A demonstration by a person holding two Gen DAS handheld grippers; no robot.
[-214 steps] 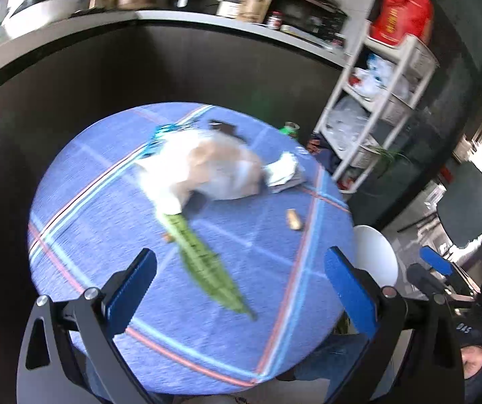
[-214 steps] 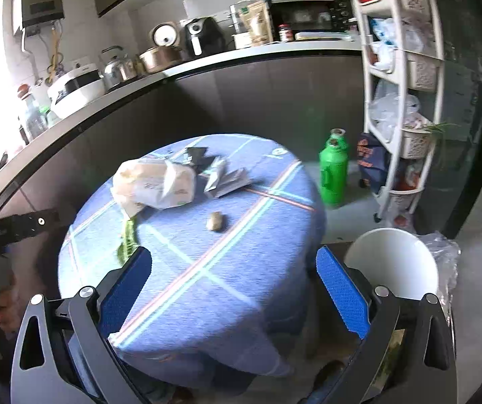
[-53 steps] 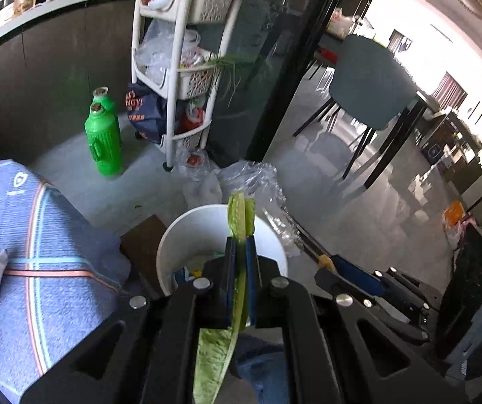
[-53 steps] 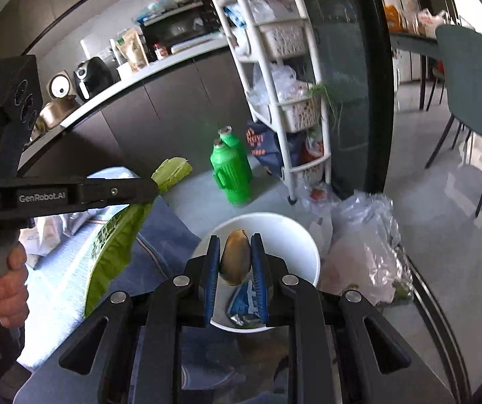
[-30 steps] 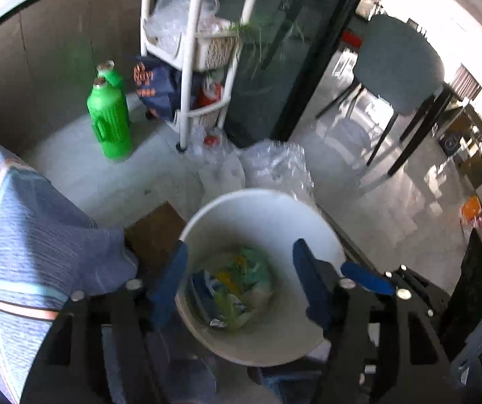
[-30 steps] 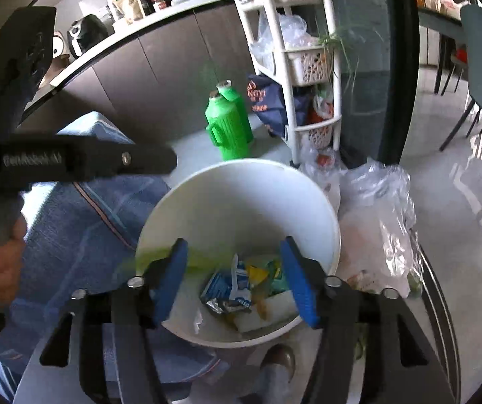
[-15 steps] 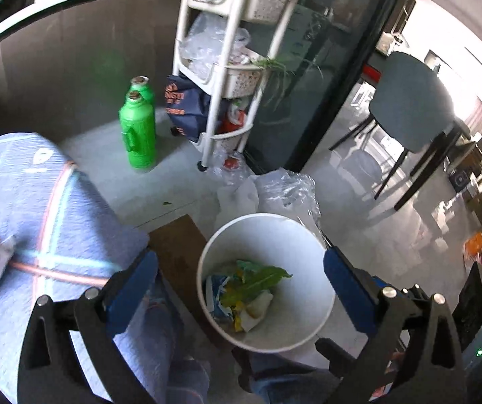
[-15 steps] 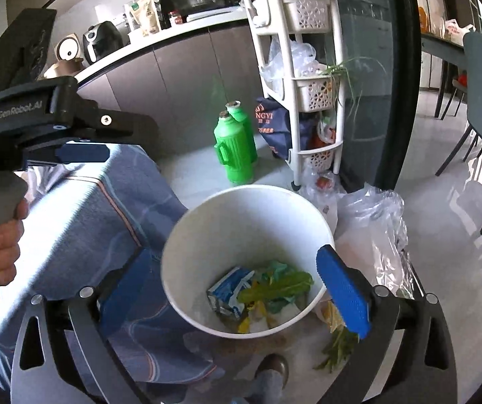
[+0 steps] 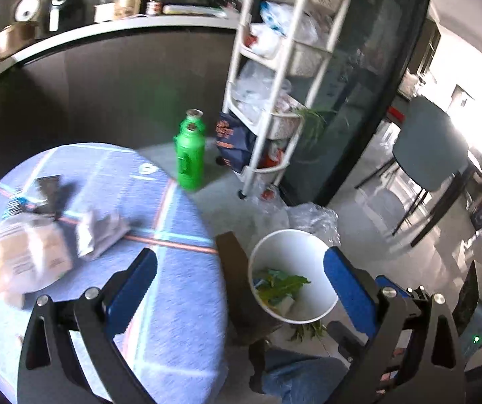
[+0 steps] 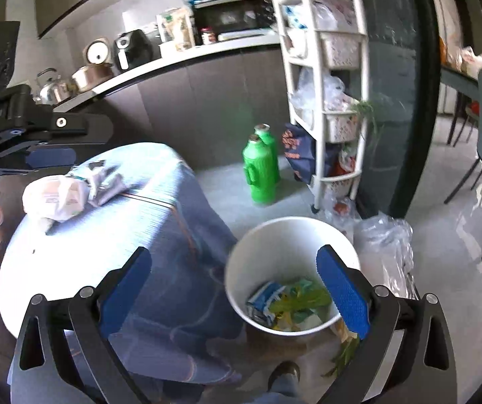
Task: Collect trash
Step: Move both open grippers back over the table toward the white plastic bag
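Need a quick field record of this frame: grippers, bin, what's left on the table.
left gripper: open, nothing between its jaws
right gripper: open, nothing between its jaws
white bin: on the floor beside the table, upright
bin contents: green leaf, blue-and-white wrapper, other scraps
table: round, blue striped cloth
left on table: white plastic bag, crumpled grey wrapper, dark wrapper
floor by bin: green scraps

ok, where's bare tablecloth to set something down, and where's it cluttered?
Bare: the near half of the blue tablecloth, from the orange stripe toward the camera, and its right edge beside the white bin. Crowded: the far left, where the crumpled bag, grey wrapper and dark packet cluster.
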